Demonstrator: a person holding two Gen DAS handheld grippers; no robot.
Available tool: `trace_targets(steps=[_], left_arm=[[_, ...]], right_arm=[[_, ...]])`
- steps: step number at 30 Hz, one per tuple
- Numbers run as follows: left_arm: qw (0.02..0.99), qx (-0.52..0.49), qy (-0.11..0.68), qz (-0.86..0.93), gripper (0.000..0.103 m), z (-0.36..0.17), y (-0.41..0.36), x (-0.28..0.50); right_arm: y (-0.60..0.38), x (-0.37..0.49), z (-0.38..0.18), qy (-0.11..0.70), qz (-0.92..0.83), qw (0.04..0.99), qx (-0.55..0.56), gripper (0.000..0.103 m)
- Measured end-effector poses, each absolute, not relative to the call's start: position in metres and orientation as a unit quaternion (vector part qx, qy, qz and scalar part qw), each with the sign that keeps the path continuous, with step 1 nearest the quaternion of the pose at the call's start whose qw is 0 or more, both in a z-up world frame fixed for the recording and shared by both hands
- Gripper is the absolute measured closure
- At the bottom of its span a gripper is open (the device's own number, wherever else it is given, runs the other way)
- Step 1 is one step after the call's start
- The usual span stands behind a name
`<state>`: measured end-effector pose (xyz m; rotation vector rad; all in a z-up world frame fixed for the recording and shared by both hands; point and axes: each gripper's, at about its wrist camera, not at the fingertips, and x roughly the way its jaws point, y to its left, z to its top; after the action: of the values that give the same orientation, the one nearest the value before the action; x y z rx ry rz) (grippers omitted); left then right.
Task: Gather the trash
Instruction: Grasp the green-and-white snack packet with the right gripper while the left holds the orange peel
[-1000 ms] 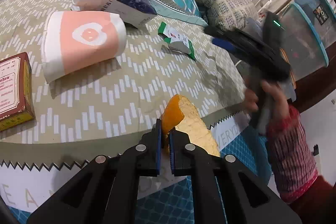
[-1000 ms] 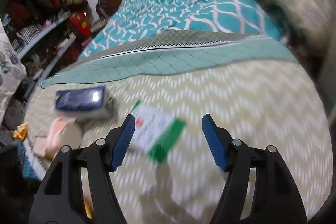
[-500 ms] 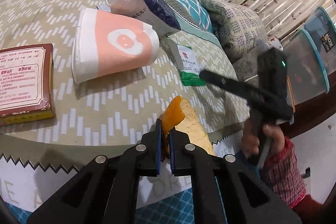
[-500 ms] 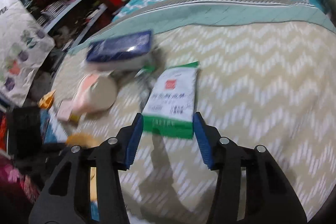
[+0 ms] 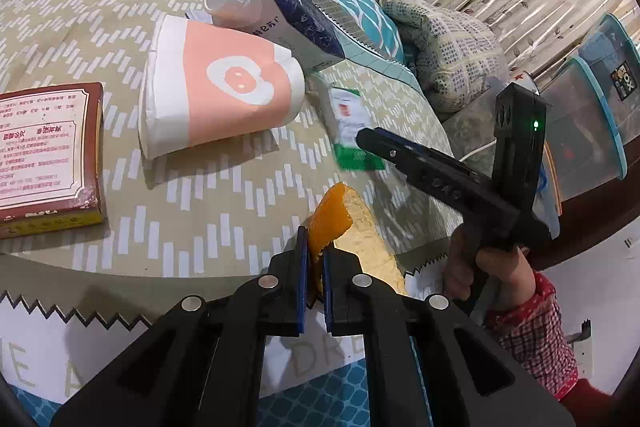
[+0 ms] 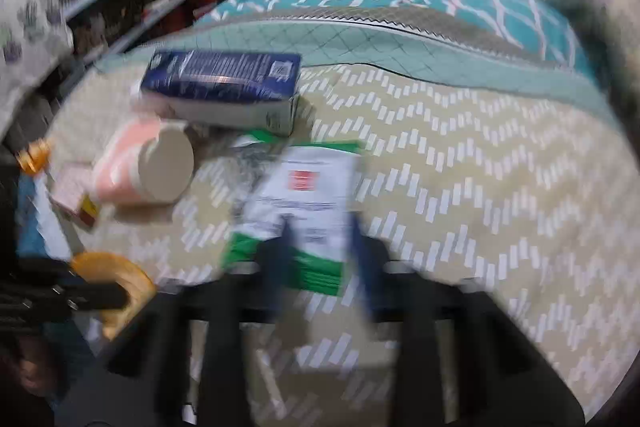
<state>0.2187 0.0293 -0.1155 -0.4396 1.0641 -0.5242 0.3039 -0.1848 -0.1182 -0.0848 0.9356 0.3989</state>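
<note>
My left gripper (image 5: 315,259) is shut on a curled orange peel (image 5: 352,231) and holds it at the bed's near edge; the peel also shows in the right wrist view (image 6: 116,279). My right gripper (image 6: 320,239) is blurred, its jaws partly closed around the near green end of a white and green packet (image 6: 304,203) that lies on the chevron bedspread. In the left wrist view the right gripper (image 5: 362,139) reaches the same packet (image 5: 346,119) from the right.
A pink and white paper cup (image 5: 216,91) lies on its side. A blue and white carton (image 5: 288,11) lies behind it. A red box (image 5: 44,151) sits at the left. A grey pillow (image 5: 444,55) and plastic bins (image 5: 584,123) stand at the right.
My right gripper has moved forward to the packet and its jaws have narrowed around the packet's green end. My left gripper still holds the peel, with the view shifted slightly.
</note>
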Motion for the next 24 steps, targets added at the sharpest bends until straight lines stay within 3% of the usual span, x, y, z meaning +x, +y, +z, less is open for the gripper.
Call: trace_targets(steps=[1,6,18,24], left_arm=[[0.807,-0.205,0.497,-0.245,0.097,-0.115,0.029,0.218],[0.815,-0.188,0.490,-0.244,0.097,-0.110,0.024,0.215],[0.809,-0.159,0.493,-0.278,0.097,-0.086,-0.018,0.191],[0.804,-0.115,0.498,-0.303,0.097,-0.079,-0.063,0.176]], right_arm=[[-0.185,0.301,-0.117,0.447,0.191,0.873,-0.041,0.093],[-0.211,0.279,-0.105,0.425,0.188,0.885,0.029,0.095],[-0.311,0.166,-0.075,0.353,0.140,0.908,0.177,0.095],[-0.359,0.127,-0.094,0.381,0.149,0.876,0.255,0.091]])
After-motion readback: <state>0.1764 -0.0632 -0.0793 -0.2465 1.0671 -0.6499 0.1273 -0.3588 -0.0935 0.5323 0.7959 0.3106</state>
